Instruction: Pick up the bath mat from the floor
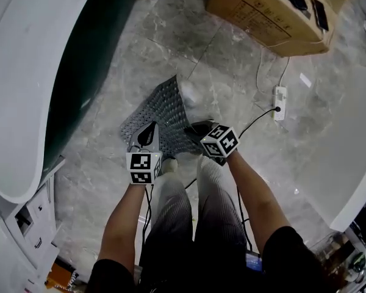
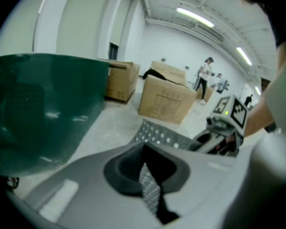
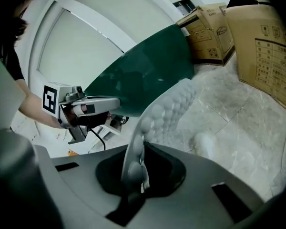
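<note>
**A:** Which step is this?

**B:** The lift, I'd say. The left gripper (image 1: 147, 137) has its jaws closed tight on the near left corner of the bath mat (image 1: 165, 108), with a thin fold of it pinched between them. The right gripper (image 1: 197, 128) is clamped the same way on the near right corner.

**A:** And where's the mat?

**B:** Its near edge is up off the floor (image 1: 244, 60), stretched between the two grippers. From there it slopes down and away. I can't tell whether the far edge touches the tiles.

**A:** Next move?

**B:** Probably raise both hands together, apart enough that the mat hangs flat, until the far edge clears. Grip firmly, because a bumpy mat might slip from so thin a pinch.
</note>
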{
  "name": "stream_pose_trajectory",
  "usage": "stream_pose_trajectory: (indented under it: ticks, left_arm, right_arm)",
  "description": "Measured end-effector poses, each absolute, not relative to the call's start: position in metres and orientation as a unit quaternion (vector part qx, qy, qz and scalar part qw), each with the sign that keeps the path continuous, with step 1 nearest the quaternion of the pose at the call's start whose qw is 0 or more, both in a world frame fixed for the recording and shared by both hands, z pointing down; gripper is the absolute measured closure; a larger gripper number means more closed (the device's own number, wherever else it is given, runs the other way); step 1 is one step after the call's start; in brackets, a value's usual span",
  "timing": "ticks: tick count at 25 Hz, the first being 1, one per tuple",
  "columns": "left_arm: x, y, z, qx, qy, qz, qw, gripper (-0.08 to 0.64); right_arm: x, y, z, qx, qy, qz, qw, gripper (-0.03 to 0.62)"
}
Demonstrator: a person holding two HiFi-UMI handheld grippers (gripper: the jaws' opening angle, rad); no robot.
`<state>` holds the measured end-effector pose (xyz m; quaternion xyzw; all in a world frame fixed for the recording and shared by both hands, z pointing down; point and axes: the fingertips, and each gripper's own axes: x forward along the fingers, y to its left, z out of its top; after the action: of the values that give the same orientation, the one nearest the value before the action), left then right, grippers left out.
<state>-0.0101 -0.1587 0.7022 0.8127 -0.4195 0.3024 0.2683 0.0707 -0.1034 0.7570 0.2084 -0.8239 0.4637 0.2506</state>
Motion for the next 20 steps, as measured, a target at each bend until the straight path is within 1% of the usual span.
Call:
stream_pose_trajectory:
  ticks: [8, 14, 20]
  left_arm:
    - [-0.024, -0.141, 0.636, 0.806, -0.44, 0.283, 0.277, 0.555]
    - [-0.05, -0.123, 0.609, 0.79, -0.465, 0.282, 0.281, 0.555]
    - [-0.073, -0.122, 0.583, 0.778, -0.495, 0.272, 0.275, 0.555]
  right_arm:
    - [0.034, -0.071, 0.695, 0.185, -0.82, 0.472, 0.265, 0.578]
    - [0.02, -0.058, 0.683, 0.21, -0.801, 0.495, 0.265, 0.578]
    - [0.013, -0.076, 0.662, 0.213, -0.808, 0.488, 0.253, 0.58]
